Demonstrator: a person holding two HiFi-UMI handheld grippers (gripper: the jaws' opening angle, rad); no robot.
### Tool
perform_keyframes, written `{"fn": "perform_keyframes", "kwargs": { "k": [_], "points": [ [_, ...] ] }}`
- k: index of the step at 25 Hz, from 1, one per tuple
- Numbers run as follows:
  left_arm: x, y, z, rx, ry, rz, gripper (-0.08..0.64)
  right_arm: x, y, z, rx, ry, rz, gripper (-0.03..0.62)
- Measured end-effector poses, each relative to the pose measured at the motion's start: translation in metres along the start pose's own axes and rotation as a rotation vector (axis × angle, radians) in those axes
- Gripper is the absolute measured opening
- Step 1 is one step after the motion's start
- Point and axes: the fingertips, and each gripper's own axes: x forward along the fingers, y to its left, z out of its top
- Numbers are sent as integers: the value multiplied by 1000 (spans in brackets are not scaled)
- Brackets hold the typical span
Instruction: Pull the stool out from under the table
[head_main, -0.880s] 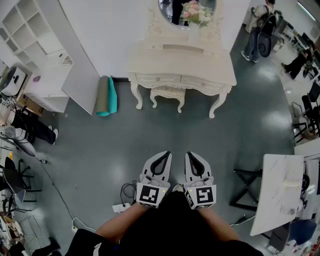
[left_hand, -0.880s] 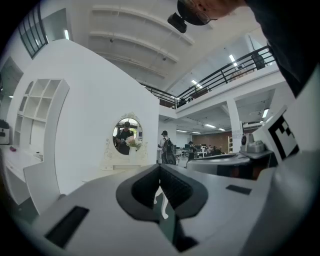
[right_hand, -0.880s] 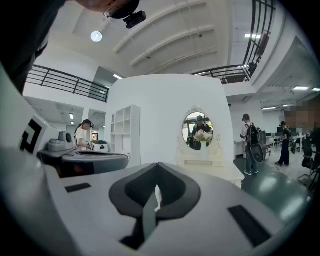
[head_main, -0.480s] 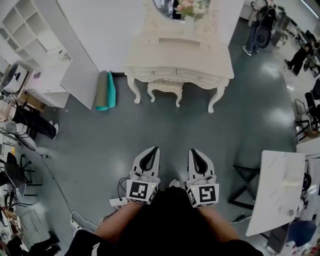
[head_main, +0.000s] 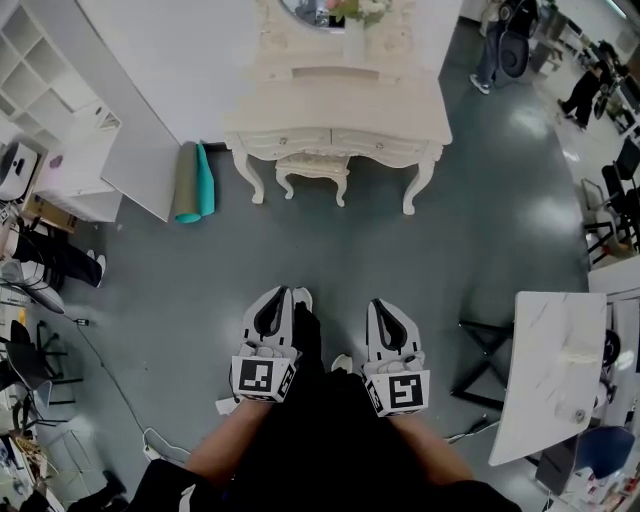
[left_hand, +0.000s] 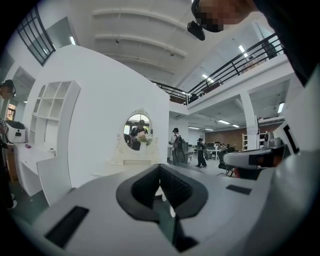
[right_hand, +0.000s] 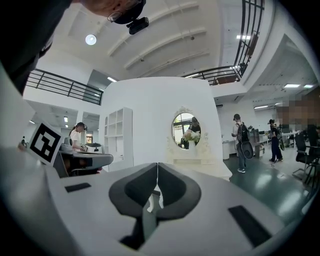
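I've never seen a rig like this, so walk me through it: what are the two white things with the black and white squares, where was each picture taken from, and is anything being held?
There is no robot here. A person stands on a grey floor with a hand-held tool in each hand: the left gripper and the right gripper. The patterned cube on each one is part of the tool.

The head view comes from a camera on the person's head, looking steeply down. The other two views come from a camera on each gripper, looking forward along its jaws.

Both pairs of jaws are closed together with nothing between them, so nothing is held.

Ahead stands a cream dressing table with a matching stool tucked under it, well away from the grippers. Rolled mats are beside the table, on its left in the head view.
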Motion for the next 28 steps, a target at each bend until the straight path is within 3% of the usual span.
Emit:
{"fn": "perform_keyframes", "kwargs": {
  "k": [4, 10, 14, 22, 28],
  "points": [
    [28, 16, -5, -5, -6, -5, 14, 22, -13, 0, -6, -17, -28, 18],
    [81, 59, -13, -28, 21, -3, 14, 93, -20, -9, 4, 56, -14, 18],
    [114, 99, -13, -23, 26, -15, 14, 154, -10, -15, -21, 110, 36, 18],
    [163, 177, -28, -98, 43, 2, 14, 278, 15, -15, -23, 152, 120, 18],
    [194, 217, -35, -109, 82, -21, 14, 324, 44, -25, -13, 195, 174, 18]
  ]
}}
